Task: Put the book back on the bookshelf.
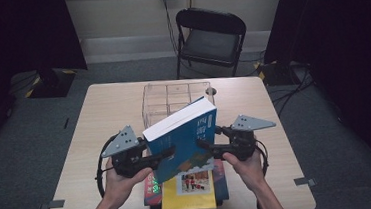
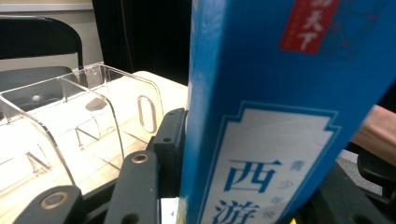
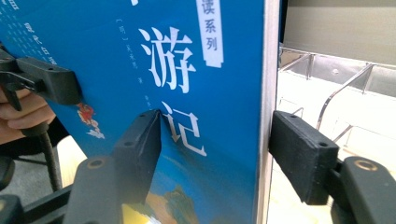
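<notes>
Book (image 1: pixel 183 134) in blue covers hangs tilted above the table (image 1: pixel 104 111), over a short stack of books (image 1: pixel 187 189) and just before the clear divided organizer (image 1: pixel 173 98). The left gripper (image 1: pixel 165 154) clamps its spine; the right gripper (image 1: pixel 204 145) brackets its cover, one pad touching, the other apart. Judged step: carrying it to the organizer; next it must be stood upright into a slot.
</notes>
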`<state>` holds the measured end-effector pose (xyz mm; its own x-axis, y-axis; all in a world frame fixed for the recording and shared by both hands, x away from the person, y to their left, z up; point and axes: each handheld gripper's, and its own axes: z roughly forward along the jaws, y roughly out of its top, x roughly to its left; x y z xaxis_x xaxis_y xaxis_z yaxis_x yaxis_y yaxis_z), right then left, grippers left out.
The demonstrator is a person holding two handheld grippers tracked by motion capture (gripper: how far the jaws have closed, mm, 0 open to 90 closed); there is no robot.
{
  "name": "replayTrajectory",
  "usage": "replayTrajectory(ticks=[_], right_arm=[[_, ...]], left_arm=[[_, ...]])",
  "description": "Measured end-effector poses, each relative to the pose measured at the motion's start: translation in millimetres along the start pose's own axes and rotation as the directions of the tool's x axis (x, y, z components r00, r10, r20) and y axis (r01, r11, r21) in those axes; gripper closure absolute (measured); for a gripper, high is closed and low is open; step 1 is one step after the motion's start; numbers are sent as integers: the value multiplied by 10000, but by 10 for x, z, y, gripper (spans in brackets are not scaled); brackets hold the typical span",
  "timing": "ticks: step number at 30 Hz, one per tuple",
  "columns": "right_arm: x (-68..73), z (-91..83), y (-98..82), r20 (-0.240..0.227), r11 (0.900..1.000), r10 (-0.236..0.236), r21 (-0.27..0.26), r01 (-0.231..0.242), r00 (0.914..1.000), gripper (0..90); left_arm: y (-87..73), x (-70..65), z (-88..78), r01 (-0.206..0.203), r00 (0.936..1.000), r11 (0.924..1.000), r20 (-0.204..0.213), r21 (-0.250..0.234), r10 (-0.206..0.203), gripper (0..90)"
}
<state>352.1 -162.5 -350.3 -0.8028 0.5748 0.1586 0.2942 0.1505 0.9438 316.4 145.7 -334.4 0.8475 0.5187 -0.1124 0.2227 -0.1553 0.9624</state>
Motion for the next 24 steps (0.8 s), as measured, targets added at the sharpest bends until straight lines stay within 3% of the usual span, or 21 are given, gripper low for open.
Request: replayTrajectory(ticks=[9,15,24], right_arm=[[-2,-37,-10,180,10000,21,64,-23,9998,424],[-2,-28,4,191,9999,2,145,-5,9998,429],[-33,-19,-14,20,10000,81,23,-82,10000,398]], left_arm=[[61,-24,106,-177,9996,9997,-226,191,182,581],[95,-51,172,-772,9951,9952,-573,602,806,583],[62,-67,210,-789,9952,9957,-550,482,815,587]])
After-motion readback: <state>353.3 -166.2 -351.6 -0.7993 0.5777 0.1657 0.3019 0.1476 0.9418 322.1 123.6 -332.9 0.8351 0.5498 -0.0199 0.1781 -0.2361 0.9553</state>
